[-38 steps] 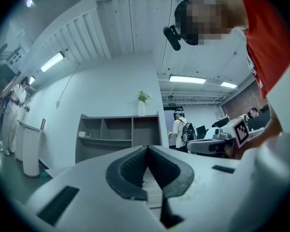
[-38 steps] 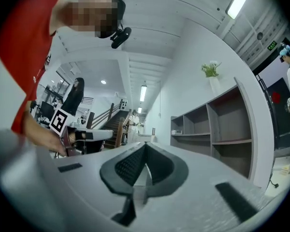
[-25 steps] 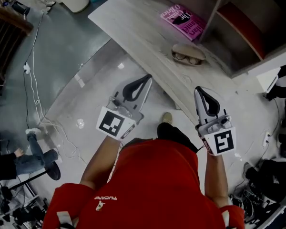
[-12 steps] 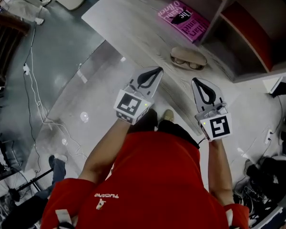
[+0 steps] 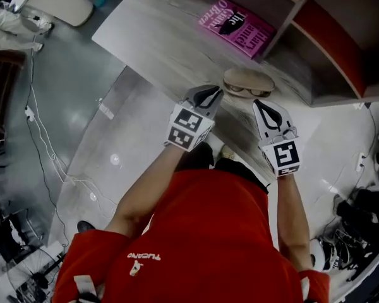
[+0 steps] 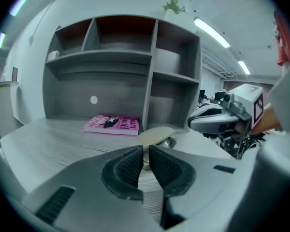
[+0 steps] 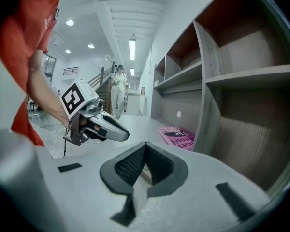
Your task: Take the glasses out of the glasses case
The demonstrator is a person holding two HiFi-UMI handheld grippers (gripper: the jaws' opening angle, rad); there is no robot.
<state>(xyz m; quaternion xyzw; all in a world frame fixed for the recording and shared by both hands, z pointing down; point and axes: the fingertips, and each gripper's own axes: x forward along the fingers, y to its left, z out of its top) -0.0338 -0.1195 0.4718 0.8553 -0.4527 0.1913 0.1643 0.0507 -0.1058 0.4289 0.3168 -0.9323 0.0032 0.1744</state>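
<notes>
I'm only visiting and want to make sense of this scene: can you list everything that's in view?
glasses case: one, beige, open on the desk just ahead of both tools
glasses: one pair, dark-rimmed, lying in the case
book: one, pink, flat on the desk beside the shelf unit
desk: one, pale grey wood
shelf unit: one, grey with red inside, standing on the desk
cables: several, white, on the floor at left
shirt: one, red, on the person
left tool: one, grey with black jaws, shut, empty
right tool: one, same colours, shut, empty
</notes>
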